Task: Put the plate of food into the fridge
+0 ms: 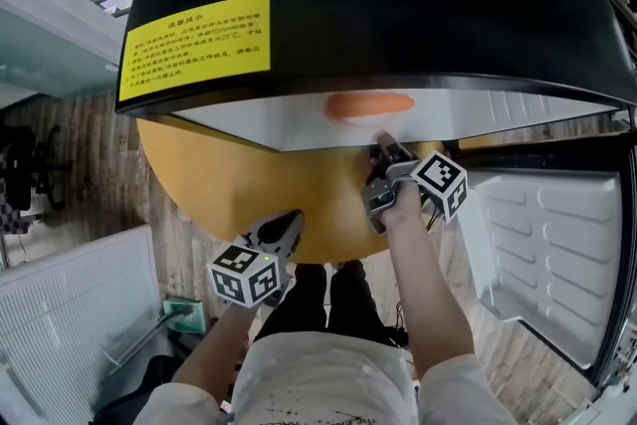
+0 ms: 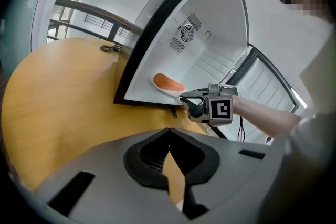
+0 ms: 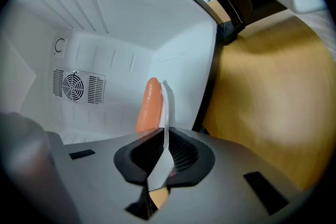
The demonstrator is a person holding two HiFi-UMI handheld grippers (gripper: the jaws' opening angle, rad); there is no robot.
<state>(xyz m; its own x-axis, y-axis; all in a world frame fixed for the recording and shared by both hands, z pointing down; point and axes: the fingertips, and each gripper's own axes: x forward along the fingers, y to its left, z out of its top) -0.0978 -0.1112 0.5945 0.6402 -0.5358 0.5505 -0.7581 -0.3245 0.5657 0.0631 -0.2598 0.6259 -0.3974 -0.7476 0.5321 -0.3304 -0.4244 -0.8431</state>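
Left: the left gripper (image 1: 280, 226), jaws together and empty, hangs over the yellow table (image 1: 239, 174). Centre: the plate (image 2: 167, 89) with its orange food (image 1: 370, 105) sits just inside the open fridge (image 1: 398, 5), near the front lip. Right: the right gripper (image 1: 384, 154) is clamped on the plate's near rim. Risk: a one-edge grip lets the plate tilt and the food slide. Release this near the lip may leave it overhanging.

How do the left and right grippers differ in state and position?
The right gripper has its jaws shut on the rim of the round white plate; the left gripper has its jaws shut on nothing. The right gripper reaches the white fridge; the left gripper hangs over the yellow wooden table. Both carry marker cubes.
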